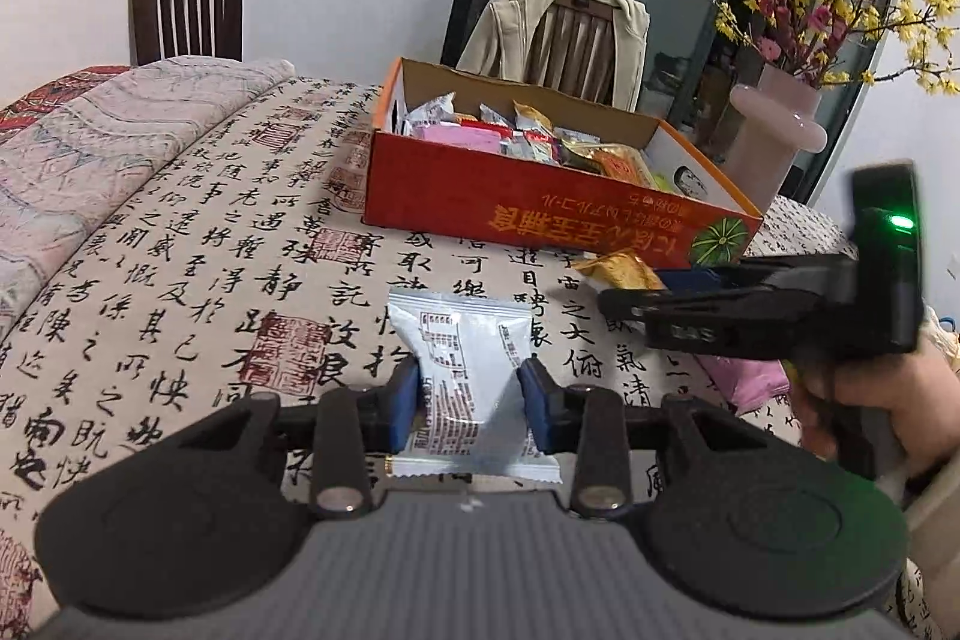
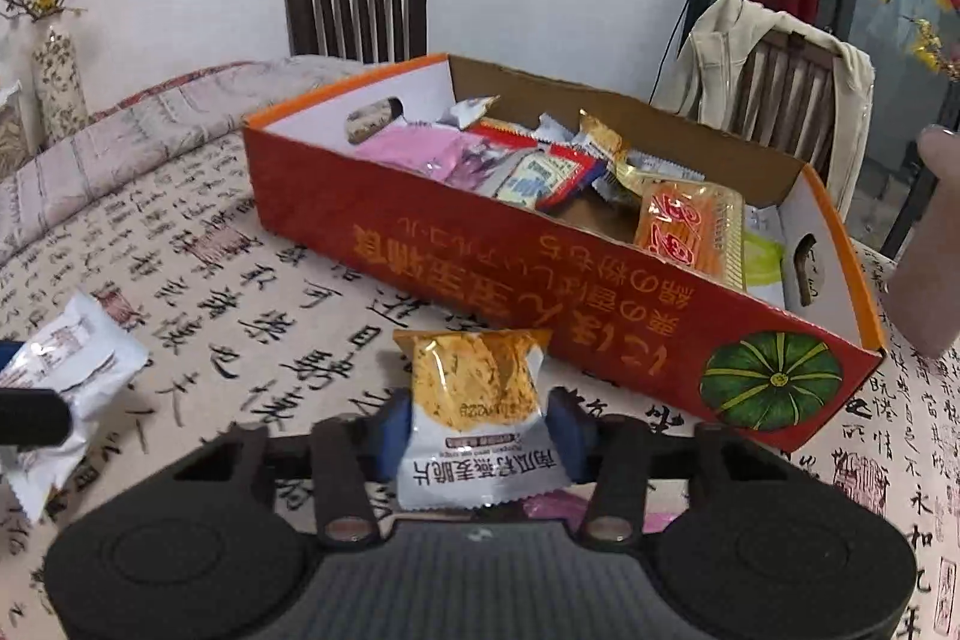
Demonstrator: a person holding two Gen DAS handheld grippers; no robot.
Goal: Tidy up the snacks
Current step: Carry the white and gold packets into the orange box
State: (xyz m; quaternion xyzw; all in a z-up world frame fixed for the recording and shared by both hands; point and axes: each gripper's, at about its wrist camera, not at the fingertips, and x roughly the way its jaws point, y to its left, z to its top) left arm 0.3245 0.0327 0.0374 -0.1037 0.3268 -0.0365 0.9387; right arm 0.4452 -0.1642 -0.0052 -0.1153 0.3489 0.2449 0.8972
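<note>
Well along, judging by the box (image 2: 456, 244): already heaped with packets, mixed pink, red and gold wrappers up to the rim. Left to do, as far as visible: two packets in hand, plus a pink packet (image 1: 750, 379) lying on the worktop (image 1: 210, 244) beneath the right gripper.

Left gripper (image 1: 469, 400): jaws closed on a silver packet (image 1: 459, 364), blue pads pinching its lower half, top edge standing free ahead of the jaws. Right gripper (image 2: 477, 433): jaws narrowed around a gold packet (image 2: 474, 400), pads against both sides, so gripping it by the look of things.

Box ahead of both sets of jaws, beyond and slightly right for the left pair, directly ahead and rightward for the right pair. Near wall upright, its top edge to be cleared before any drop. Open cloth between the jaws and that wall, nothing in the way. Room inside tighter: freest spot probably the right-hand end by the cut-out handle. Grippers near each other, the right one crossing just right of the left jaws; some risk of bumping on a shared approach. Vase (image 1: 780, 124) close beyond the box's right end.
</note>
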